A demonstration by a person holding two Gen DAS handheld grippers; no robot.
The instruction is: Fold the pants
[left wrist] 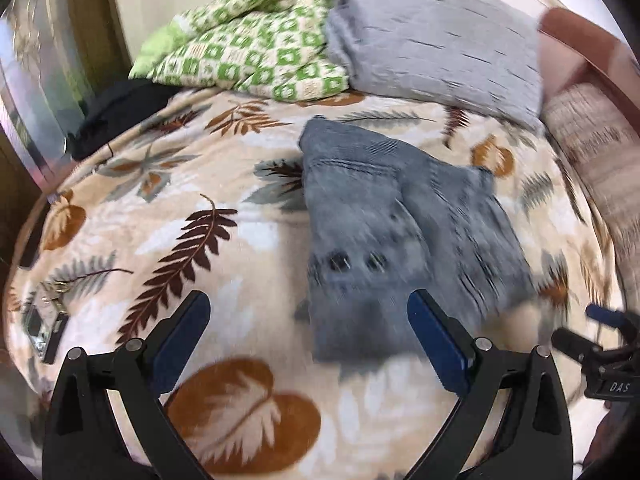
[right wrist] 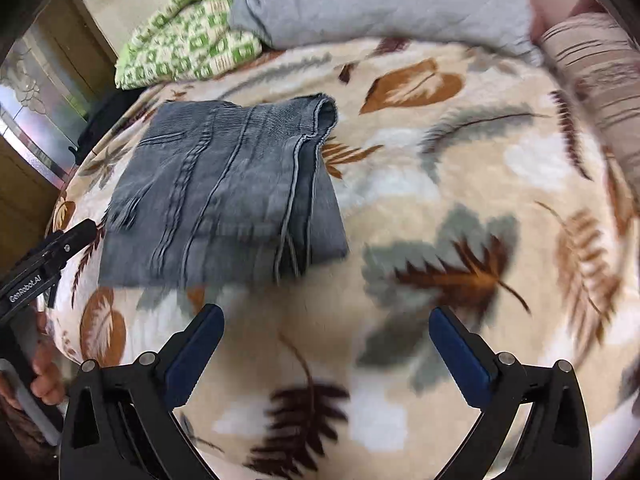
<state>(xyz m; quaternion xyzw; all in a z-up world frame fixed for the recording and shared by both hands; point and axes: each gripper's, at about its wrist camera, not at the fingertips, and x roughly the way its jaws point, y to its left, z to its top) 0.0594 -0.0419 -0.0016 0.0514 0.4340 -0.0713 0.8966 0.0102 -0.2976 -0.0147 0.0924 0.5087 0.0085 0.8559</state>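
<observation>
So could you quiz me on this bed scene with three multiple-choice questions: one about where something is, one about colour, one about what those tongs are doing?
1. Where do the pants lie?
A. On the leaf-print blanket
B. On the floor
C. On the grey pillow

2. What colour is the checked quilt at the head of the bed?
A. Red and black
B. Green and cream
C. Plain blue

3. How are the left tongs and right tongs?
A. Both shut on the pants
B. One open, one shut
C. Both open, holding nothing

Answers: 1 A, the folded pants rest flat on the blanket. 2 B, green squares on cream. 3 C, each pair's fingers stand wide apart with only bedding between.
</observation>
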